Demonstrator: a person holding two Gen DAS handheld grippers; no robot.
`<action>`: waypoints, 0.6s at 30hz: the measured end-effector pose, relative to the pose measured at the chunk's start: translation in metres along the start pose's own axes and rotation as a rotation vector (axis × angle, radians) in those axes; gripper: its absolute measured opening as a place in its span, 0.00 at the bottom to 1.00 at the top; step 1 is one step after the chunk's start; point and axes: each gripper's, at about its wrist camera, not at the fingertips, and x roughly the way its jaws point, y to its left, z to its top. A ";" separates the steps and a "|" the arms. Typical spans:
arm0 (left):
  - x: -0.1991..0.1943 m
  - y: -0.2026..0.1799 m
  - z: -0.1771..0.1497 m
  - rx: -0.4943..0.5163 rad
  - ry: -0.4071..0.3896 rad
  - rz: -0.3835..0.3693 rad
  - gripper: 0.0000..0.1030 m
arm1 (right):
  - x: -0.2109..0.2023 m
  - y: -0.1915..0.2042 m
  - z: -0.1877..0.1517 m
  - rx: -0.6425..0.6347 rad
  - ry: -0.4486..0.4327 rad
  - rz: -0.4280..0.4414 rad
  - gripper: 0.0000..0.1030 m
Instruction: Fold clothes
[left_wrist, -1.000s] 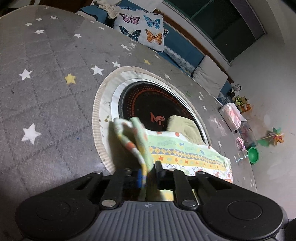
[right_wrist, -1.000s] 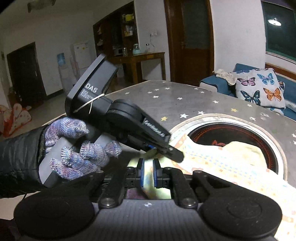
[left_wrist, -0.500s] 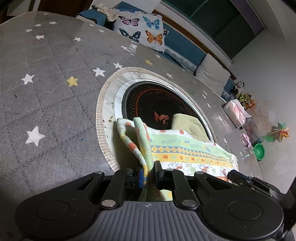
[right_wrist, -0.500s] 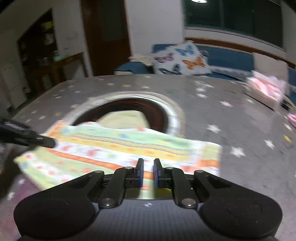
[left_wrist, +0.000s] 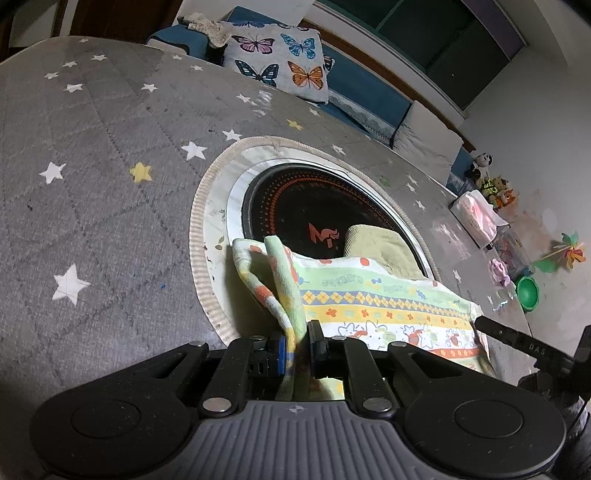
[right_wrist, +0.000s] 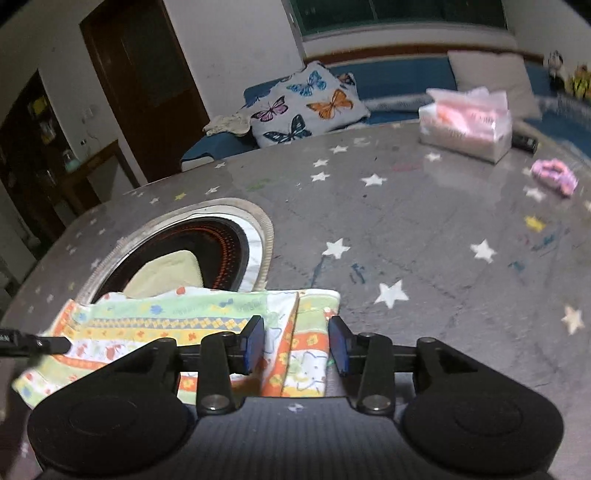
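A patterned green, yellow and orange cloth (left_wrist: 373, 306) lies flat on the grey star-print table (left_wrist: 92, 147), partly over the round black hotplate (left_wrist: 295, 206). My left gripper (left_wrist: 298, 343) is shut on the cloth's raised left corner, which stands up in a loop. In the right wrist view the same cloth (right_wrist: 177, 317) lies in front of my right gripper (right_wrist: 297, 347), which is open with its fingers on either side of the cloth's folded right end. A yellow-green folded cloth (right_wrist: 166, 275) rests on the hotplate (right_wrist: 218, 243) behind.
A pink tissue pack (right_wrist: 467, 125) and a purple scrunchie (right_wrist: 556, 175) lie on the far right of the table (right_wrist: 406, 229). A butterfly cushion (left_wrist: 277, 59) sits on the blue sofa beyond. The left gripper's finger tip (right_wrist: 40, 343) juts in at the left.
My right gripper swung from facing the left hand to the cloth's right end and opened from shut. The left gripper kept its hold and shifted little.
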 end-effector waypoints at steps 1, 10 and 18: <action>0.000 0.000 0.000 0.002 -0.001 0.002 0.12 | 0.002 0.001 0.000 0.001 0.003 0.005 0.39; -0.003 -0.005 0.001 0.026 -0.012 0.021 0.12 | -0.002 0.013 -0.005 -0.007 -0.018 0.016 0.09; -0.015 -0.050 0.019 0.145 -0.069 -0.012 0.09 | -0.034 0.014 0.006 -0.031 -0.104 0.001 0.07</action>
